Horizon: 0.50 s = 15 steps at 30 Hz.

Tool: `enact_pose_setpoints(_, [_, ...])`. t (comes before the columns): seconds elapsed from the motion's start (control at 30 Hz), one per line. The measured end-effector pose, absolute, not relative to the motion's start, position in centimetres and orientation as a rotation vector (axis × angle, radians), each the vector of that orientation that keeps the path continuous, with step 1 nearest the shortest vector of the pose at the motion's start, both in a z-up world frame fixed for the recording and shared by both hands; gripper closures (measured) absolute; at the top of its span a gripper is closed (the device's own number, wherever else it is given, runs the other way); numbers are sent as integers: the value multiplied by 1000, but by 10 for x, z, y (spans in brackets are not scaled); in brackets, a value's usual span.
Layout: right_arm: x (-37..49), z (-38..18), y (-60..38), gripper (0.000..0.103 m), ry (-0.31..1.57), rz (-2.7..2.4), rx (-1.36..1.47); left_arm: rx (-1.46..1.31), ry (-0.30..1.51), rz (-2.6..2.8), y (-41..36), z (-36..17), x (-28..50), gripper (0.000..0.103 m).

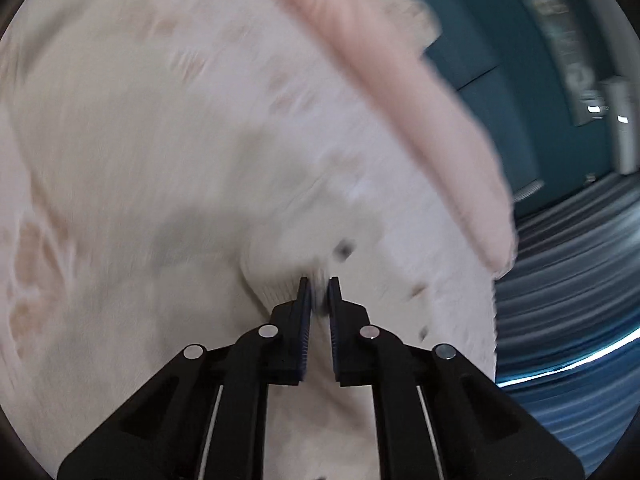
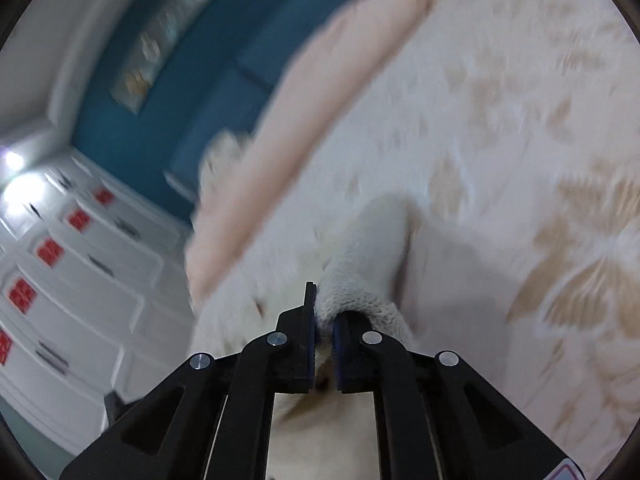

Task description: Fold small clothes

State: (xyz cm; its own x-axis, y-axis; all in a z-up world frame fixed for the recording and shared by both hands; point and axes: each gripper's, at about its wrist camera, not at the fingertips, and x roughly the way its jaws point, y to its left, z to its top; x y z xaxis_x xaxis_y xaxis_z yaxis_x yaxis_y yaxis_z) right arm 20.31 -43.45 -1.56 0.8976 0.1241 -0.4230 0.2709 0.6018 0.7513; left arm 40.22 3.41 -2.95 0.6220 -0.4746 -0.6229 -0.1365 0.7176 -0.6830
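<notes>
A small cream knit garment [image 1: 304, 216] with a few dark specks lies on a cream bedspread with tan leaf prints [image 1: 120, 120]. My left gripper [image 1: 319, 296] is shut on a ribbed edge of the garment. My right gripper [image 2: 325, 316] is shut on another knit edge of the same garment [image 2: 360, 280], which bunches up over the right finger. Both views are blurred by motion.
A pale pink folded cloth [image 1: 400, 92] lies along the bed's edge; it also shows in the right wrist view [image 2: 288, 152]. Beyond are a teal wall [image 1: 500, 92], a striped blue surface [image 1: 568, 264] and white drawers with red labels [image 2: 60, 264].
</notes>
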Motion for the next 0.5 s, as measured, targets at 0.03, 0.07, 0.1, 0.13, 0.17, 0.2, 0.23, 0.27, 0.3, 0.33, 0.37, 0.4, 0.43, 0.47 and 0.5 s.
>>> enact_pose_setpoints(0.03, [197,-25,-440,96,469,-139,920,-709,875,-201,32,-28,404,95])
enact_pose_setpoints(0.07, [203,-44,-442,96,545,-166,917,-672,901,-186,28,-36,408,95])
enact_pose_setpoints(0.1, [213,-76,-443,96,718,-204,913,-652,948,-177,24,-49,414,95])
enact_pose_setpoints(0.13, [216,-93,-442,98,789,-204,916,-642,1005,-155,24,-64,416,95])
enact_pose_setpoints(0.17, [212,-95,-440,98,764,-176,920,-654,1059,-133,26,-81,416,98])
enact_pose_setpoints(0.2, [209,-89,-440,97,749,-175,906,-686,1080,-133,30,-90,413,97])
enact_pose_setpoints(0.23, [211,-82,-439,95,760,-180,886,-722,1082,-138,33,-93,408,96])
enact_pose_setpoints(0.27, [213,-79,-437,93,766,-179,869,-778,1068,-162,36,-94,401,87])
enact_pose_setpoints(0.3, [212,-76,-435,93,774,-174,845,-815,1064,-186,37,-91,397,71])
enact_pose_setpoints(0.33, [215,-75,-431,93,787,-173,804,-854,1055,-207,38,-88,393,58])
enact_pose_setpoints(0.37, [211,-77,-431,93,789,-169,786,-898,1038,-225,38,-82,389,27])
enact_pose_setpoints(0.4, [209,-78,-430,92,785,-164,786,-921,1031,-224,36,-77,388,6])
enact_pose_setpoints(0.43, [209,-81,-431,92,778,-163,798,-922,1038,-211,33,-75,388,5])
enact_pose_setpoints(0.47, [206,-82,-431,92,772,-162,806,-918,1071,-208,26,-76,392,5])
enact_pose_setpoints(0.5, [204,-83,-432,92,767,-161,813,-919,1104,-212,21,-80,396,5])
